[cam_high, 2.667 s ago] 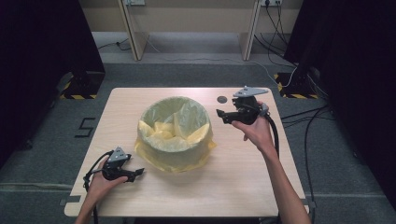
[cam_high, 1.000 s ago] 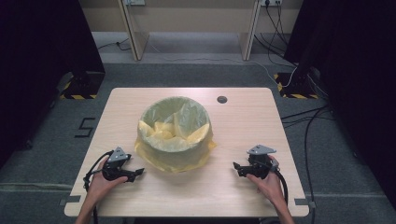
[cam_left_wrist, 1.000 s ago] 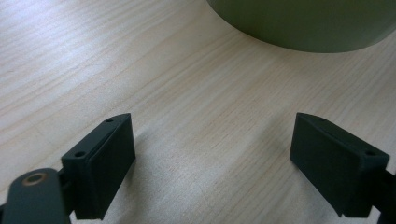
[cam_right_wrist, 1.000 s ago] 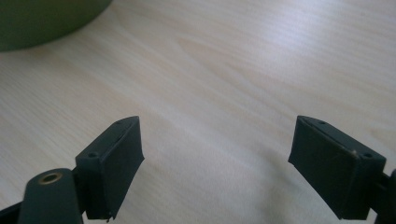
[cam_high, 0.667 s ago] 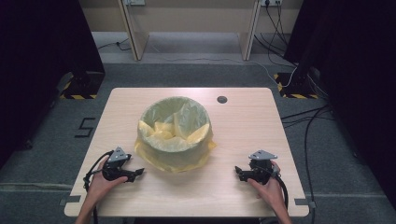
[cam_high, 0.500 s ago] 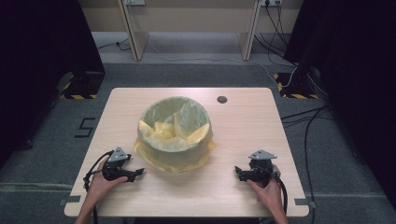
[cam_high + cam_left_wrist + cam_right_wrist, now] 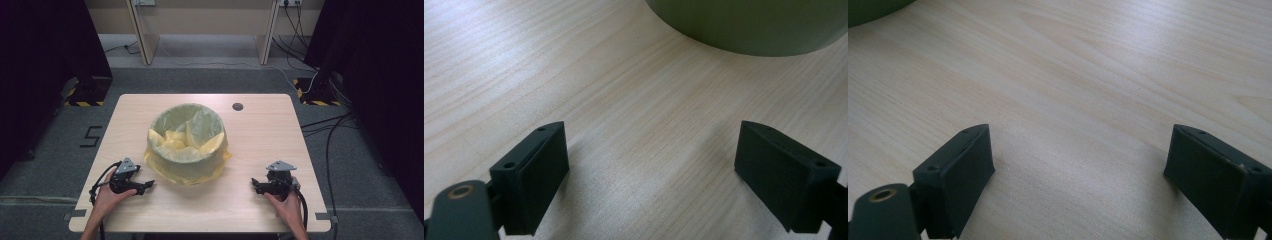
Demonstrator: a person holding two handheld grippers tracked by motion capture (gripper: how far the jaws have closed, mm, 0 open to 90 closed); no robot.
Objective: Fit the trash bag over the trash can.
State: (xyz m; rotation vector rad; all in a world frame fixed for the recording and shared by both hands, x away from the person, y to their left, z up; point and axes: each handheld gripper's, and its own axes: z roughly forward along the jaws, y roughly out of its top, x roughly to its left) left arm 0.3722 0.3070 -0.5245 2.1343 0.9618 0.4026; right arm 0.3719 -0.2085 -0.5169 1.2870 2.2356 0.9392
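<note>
Since the earliest frame the right gripper (image 7: 257, 186) has come back from the far right of the table (image 7: 260, 130), beside the bin's rim, to the near right edge, and over the last second it has barely stirred. It rests low on the wood with its jaws spread wide and nothing between them; the right gripper view shows only bare wood grain between the two black pads. The left gripper (image 7: 146, 186) sits at the near left, just in front of the bin, in the same place as before, jaws likewise spread and empty. In the left gripper view the green wall of the bin (image 7: 749, 25) rises just ahead.

The bin (image 7: 186, 142) stands upright at the middle of the table, with a yellow bag (image 7: 187, 170) inside it, the bag's mouth folded out over the rim and hanging down the outside to the tabletop.

Judging by this, the lining step looks finished and both hands have gone to rest. Any further move would only call for tidying loose folds at the rim.
</note>
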